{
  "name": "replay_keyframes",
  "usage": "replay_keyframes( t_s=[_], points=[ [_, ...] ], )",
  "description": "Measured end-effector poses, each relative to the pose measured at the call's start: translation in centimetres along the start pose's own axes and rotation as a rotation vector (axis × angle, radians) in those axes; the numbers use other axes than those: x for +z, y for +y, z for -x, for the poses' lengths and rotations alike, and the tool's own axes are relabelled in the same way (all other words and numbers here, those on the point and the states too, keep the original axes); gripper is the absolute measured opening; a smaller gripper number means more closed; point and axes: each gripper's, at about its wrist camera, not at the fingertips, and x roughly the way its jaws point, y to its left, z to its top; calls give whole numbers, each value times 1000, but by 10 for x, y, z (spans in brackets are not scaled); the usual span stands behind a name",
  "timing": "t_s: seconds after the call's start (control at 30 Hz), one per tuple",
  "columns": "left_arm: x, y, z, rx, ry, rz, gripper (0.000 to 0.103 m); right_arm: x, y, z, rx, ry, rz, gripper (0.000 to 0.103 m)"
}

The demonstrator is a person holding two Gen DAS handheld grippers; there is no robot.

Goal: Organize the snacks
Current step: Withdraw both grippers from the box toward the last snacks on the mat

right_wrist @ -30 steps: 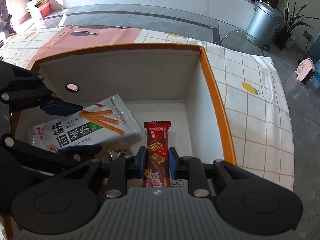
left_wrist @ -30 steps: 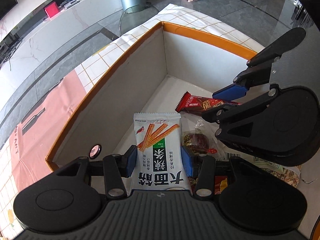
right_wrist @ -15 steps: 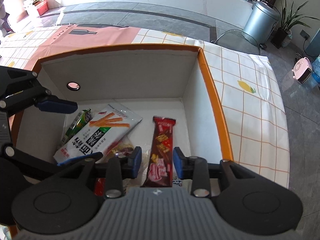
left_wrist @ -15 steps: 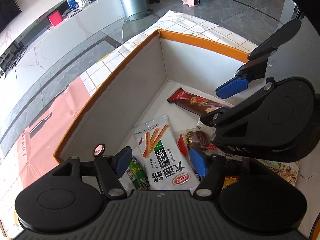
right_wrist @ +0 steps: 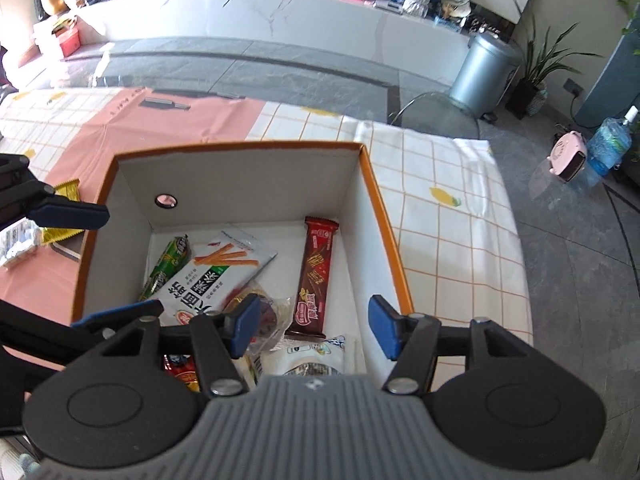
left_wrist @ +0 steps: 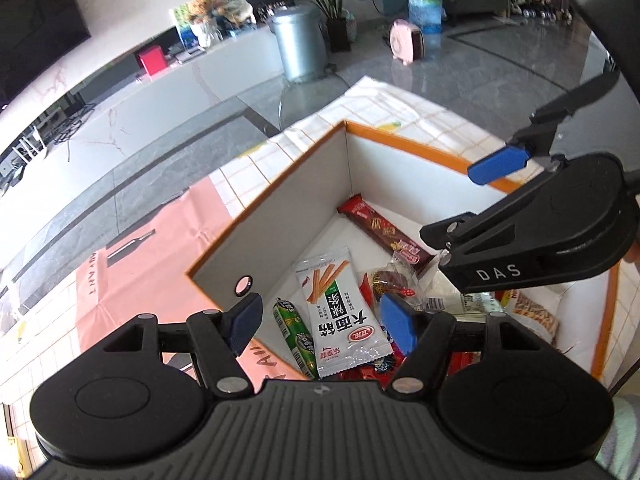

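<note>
A white box with an orange rim [left_wrist: 400,142] [right_wrist: 240,146] holds the snacks. On its floor lie a white spicy-strip packet [left_wrist: 340,312] [right_wrist: 212,280], a brown chocolate wafer bar [left_wrist: 380,228] [right_wrist: 316,276], a green sausage [left_wrist: 294,332] [right_wrist: 170,260] and a clear-wrapped dark sweet [left_wrist: 392,280]. My left gripper [left_wrist: 322,322] hangs open above the white packet, clear of it. Above the wafer bar my right gripper [right_wrist: 314,330] has its jaws opening, with nothing between them. Both hover over the box.
A yellow wrapper [right_wrist: 64,192] and other packets lie outside the box on the pink and white checked tablecloth [right_wrist: 440,208]. More packets [right_wrist: 312,354] fill the near end of the box. The table's far edge drops to a grey floor with a metal bin [right_wrist: 484,72].
The left gripper let go of the white packet and the right gripper let go of the wafer bar. Both snacks now lie in the box. Both grippers rose out of it.
</note>
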Motion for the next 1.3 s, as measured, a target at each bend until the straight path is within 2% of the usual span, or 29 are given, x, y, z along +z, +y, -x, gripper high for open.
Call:
replay_keyframes(
  t_s=[0.2, 0.43, 0.6, 0.7, 1.07, 1.3],
  points=[
    [-14, 3, 37, 54, -66, 47, 80, -18, 12, 38, 4, -83, -63, 61],
    [-48, 17, 77, 104, -136, 120, 80, -52, 39, 75, 4, -195, -124, 65],
    [-77, 31, 99, 129, -166, 191, 80, -77, 62, 89, 51, -253, -188, 68],
    [-95, 39, 111, 141, -183, 232, 80, -92, 79, 94, 85, -276, -237, 74],
    [-164, 66, 129, 186, -173, 339, 81, -130, 155, 91, 85, -294, -288, 74],
    [-206, 99, 119, 130, -137, 445, 83, -143, 188, 67, 88, -256, -293, 74]
  ],
)
